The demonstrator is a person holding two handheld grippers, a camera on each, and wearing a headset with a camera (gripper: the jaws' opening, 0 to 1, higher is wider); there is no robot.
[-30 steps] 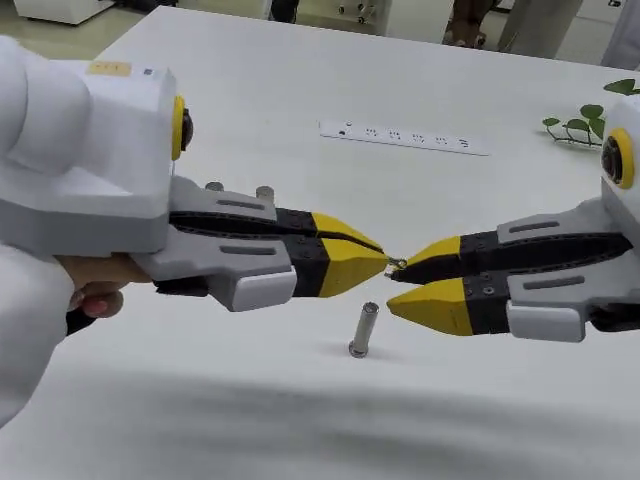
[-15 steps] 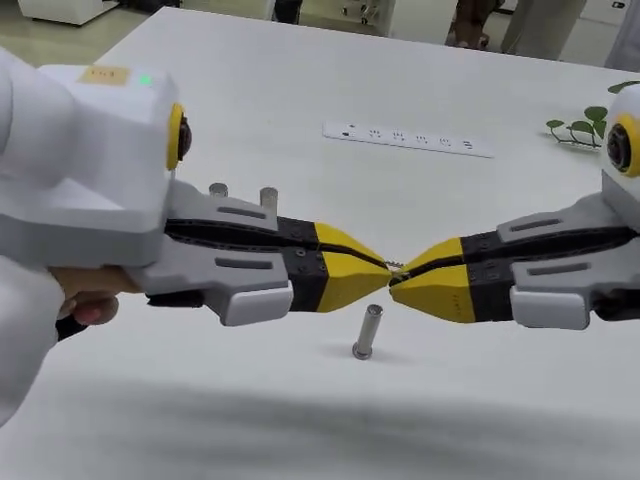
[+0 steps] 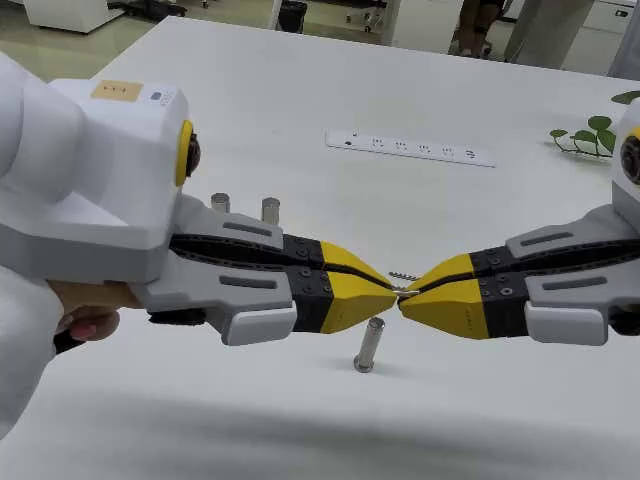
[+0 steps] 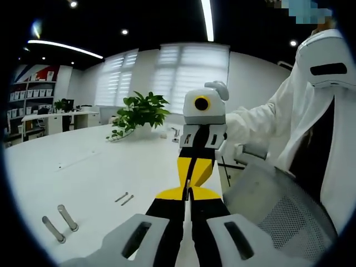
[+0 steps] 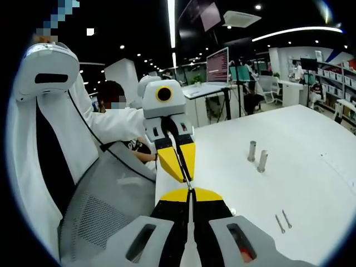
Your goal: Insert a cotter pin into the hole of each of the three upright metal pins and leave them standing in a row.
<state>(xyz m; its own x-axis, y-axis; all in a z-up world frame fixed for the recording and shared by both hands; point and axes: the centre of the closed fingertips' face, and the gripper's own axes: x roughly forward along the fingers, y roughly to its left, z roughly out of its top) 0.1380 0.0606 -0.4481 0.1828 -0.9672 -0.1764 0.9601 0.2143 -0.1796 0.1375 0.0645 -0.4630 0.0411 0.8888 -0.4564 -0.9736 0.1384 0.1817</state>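
Your left gripper (image 3: 391,292) and right gripper (image 3: 403,299) meet nose to nose above the white surface (image 3: 300,90), yellow tips almost touching. Both sets of jaws are pressed together. A thin cotter pin (image 3: 404,279) sits right at the junction, and its near end runs into the seam of the right jaws. You cannot tell from here whether the left jaws also pinch it.

Just below the tips, toward you, one metal pin (image 3: 368,343) stands alone on the surface on its wider base. Two more metal pins (image 3: 220,203) (image 3: 270,209) stand side by side behind the left gripper's body, well apart from the first. The right gripper view shows that pair upright, close together but not touching.

Two loose cotter pins (image 5: 282,221) lie flat on the surface next to each other, nearer the right gripper than the pair of metal pins is. The left gripper view picks them up too, lying between its own jaws and the pair of pins.

Farther back, a white power strip (image 3: 410,146) lies across the surface, and a leafy plant (image 3: 588,135) reaches in at the right edge.
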